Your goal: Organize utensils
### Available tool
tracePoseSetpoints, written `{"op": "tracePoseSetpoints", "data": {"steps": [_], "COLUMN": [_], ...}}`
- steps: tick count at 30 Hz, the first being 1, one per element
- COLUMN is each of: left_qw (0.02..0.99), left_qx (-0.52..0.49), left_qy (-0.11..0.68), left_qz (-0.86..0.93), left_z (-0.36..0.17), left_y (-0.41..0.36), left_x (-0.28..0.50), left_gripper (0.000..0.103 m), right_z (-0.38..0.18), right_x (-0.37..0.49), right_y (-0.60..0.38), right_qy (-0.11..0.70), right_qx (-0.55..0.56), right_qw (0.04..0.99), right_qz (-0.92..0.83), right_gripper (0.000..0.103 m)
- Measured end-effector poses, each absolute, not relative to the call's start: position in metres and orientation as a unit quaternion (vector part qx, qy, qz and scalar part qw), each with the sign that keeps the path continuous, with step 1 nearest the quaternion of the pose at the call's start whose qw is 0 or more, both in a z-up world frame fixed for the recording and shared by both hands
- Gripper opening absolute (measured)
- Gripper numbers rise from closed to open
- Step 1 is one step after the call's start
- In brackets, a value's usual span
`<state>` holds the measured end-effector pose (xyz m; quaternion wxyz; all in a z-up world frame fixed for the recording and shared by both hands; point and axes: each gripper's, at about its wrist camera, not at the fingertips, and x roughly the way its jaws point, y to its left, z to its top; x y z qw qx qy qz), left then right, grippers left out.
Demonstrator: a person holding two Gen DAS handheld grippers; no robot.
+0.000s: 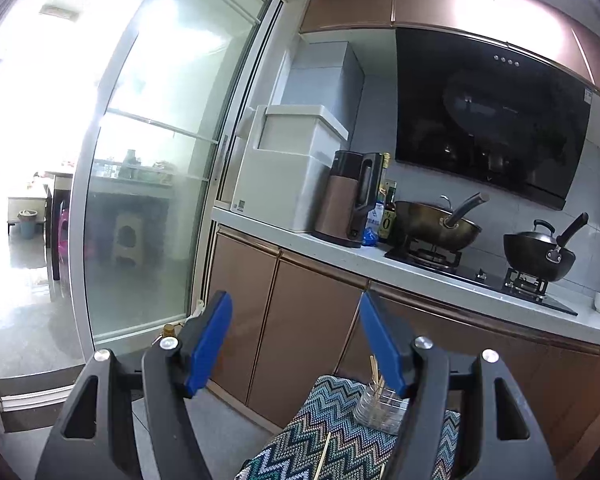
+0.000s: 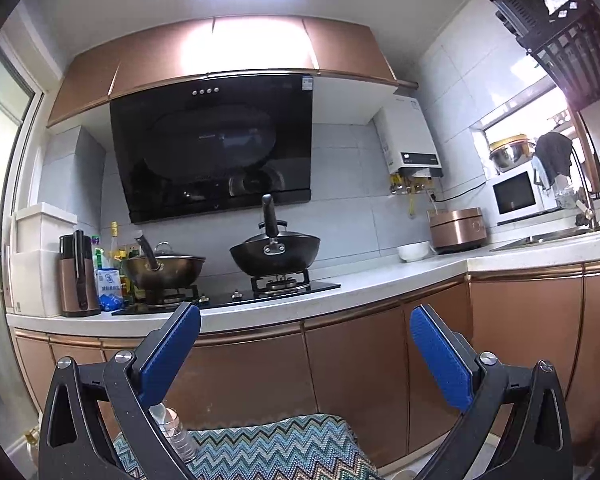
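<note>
Left wrist view shows your left gripper (image 1: 296, 336) spread wide and empty above a zigzag-patterned cloth (image 1: 332, 420). On that cloth, near the right finger, stands a clear jar (image 1: 380, 408) with thin wooden sticks (image 1: 376, 374) upright in it. Your right gripper (image 2: 305, 344) is likewise wide, holding nothing, facing the far counter (image 2: 380, 280).
</note>
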<state>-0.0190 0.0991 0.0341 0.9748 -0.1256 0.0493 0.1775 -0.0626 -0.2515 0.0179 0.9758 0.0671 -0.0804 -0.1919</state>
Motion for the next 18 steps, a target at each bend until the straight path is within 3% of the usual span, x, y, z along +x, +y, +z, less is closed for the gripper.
{"op": "tracePoseSetpoints", "data": {"steps": [8,15,18], "left_qw": [0.976,0.979,0.974], "left_qx": [-0.114,-0.111,-0.101], "left_qy": [0.069,0.144,0.199], "left_qz": [0.17,0.088,0.038], "left_z": [0.026,0.007,-0.012], "left_y": [0.103,0.121,0.122], "left_x": [-0.006,0.034,0.063], "left_gripper": [0.065,0.065,0.065], "right_z": [0.009,-0.012,-0.029], "right_x": [-0.042,0.003,0.032], "right_y": [-0.224,-0.195,-0.181], "right_qy": [-0.043,0.038,0.09], "right_qx": [0.03,0.019,0.012], "right_qw": [0.989,0.999,0.996], "right_qz": [-0.138,-0.024,0.018], "right_gripper": [0.103,0.102,0.09]}}
